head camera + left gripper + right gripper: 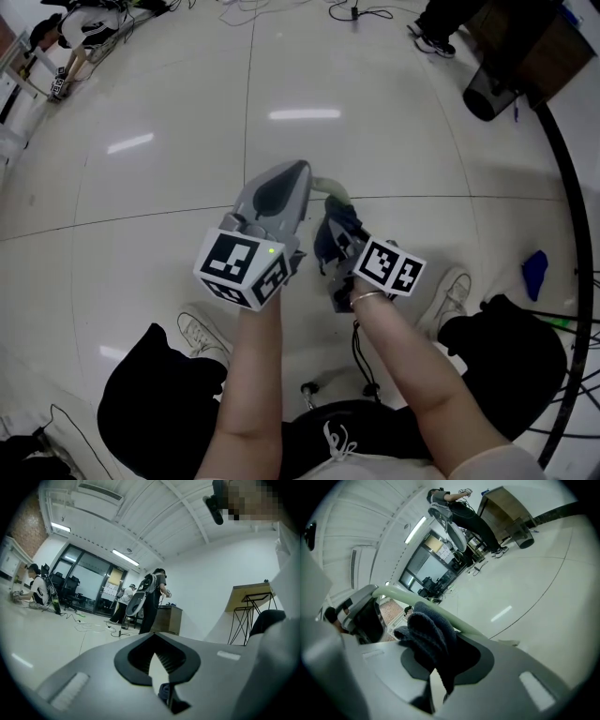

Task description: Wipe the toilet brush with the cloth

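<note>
We look down on a glossy floor (169, 112) of large pale tiles, crossed by thin dark grout lines and streaked with reflected ceiling lights. Loose cables (281, 11) trail along its far edge. A black bin (487, 94) stands beside a wooden cabinet (544, 47) at the far right, and a small blue object (534, 272) lies on the tiles nearer us. Our white sneakers (202, 330) rest flat on the floor below the grippers.

The left gripper (298, 173) has its jaws pressed onto the pale green handle of the toilet brush (330, 187), which curves out from the jaw tips toward the right. We hold the brush in the air above the tiles, between the two grippers. We cannot see its bristle end.

The right gripper (330, 225) pinches a dark blue cloth (342, 223), bunched between its jaws and lying against the brush handle just beside the left gripper's tips.

In the left gripper view the room runs back to a glass front (89, 581) under long strip lights (125, 557). A person (35, 590) sits on the floor at the left, others stand near a low wooden unit (168, 619), and a wood-topped table (251, 597) on black wire legs stands against the white wall.
</note>
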